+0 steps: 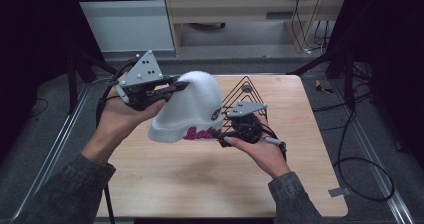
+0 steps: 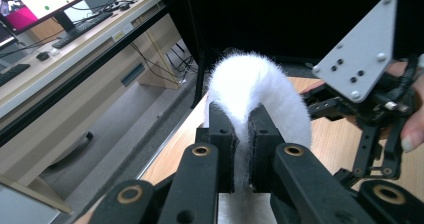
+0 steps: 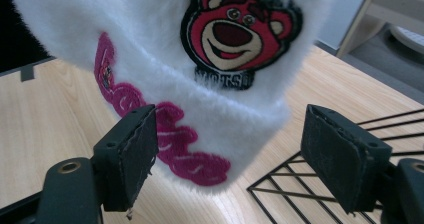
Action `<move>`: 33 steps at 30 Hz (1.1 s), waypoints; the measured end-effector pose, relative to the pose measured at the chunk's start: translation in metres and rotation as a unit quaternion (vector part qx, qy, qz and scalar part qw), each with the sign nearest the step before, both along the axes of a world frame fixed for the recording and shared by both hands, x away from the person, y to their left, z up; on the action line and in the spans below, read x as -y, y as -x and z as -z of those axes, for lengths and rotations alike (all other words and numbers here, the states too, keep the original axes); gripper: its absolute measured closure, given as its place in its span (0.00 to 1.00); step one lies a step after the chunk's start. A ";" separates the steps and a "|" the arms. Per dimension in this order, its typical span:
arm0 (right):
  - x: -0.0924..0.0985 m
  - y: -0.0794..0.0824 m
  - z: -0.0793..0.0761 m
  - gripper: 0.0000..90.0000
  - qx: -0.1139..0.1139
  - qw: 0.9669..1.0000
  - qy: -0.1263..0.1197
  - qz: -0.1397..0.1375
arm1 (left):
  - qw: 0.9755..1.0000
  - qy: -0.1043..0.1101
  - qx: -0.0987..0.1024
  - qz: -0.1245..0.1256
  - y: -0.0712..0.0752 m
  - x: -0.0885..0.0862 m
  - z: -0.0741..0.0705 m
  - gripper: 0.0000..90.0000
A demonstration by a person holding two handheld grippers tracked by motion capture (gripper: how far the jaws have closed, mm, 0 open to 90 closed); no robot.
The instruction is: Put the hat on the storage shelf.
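The left gripper pinches the top of the white fleece hat above the table; the right gripper gapes at its cuff, near a black wire rack.

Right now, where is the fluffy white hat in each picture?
High view: the hat hangs mid-picture above the table, its top pinched by the left gripper.
Left gripper view: it bulges up at the centre, squeezed between the black jaws.
Right gripper view: it covers the top, bear patch facing the camera, its brim between the right gripper and its open jaws.
Shared landmark: the wooden table.
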State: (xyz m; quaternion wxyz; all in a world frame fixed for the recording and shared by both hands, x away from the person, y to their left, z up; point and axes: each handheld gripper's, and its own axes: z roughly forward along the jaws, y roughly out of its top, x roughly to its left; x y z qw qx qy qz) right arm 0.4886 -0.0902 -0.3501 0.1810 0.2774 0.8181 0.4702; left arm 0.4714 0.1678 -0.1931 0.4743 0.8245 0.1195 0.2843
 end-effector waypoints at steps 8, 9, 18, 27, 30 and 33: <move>-0.009 -0.008 0.010 0.47 -0.020 0.999 -0.004 -0.037 | 1.000 0.001 -0.002 -0.001 -0.002 0.001 0.002 0.94; -0.010 -0.008 0.011 0.52 -0.020 0.999 -0.002 -0.038 | 1.000 0.004 -0.003 0.000 -0.002 0.001 0.003 0.94; -0.014 -0.003 0.011 0.86 -0.012 0.999 0.010 -0.048 | 1.000 0.012 -0.005 -0.012 -0.005 0.000 0.004 0.94; -0.002 0.002 0.002 0.89 -0.005 0.999 0.024 -0.037 | 0.999 0.017 -0.011 -0.040 -0.009 -0.009 0.011 0.93; 0.001 0.002 -0.004 0.90 -0.003 0.998 0.039 -0.040 | 0.999 0.020 -0.015 -0.042 -0.011 -0.010 0.011 0.93; 0.008 0.001 -0.016 0.90 0.004 0.998 0.048 -0.035 | 0.998 0.034 -0.019 -0.044 -0.018 -0.008 0.004 0.93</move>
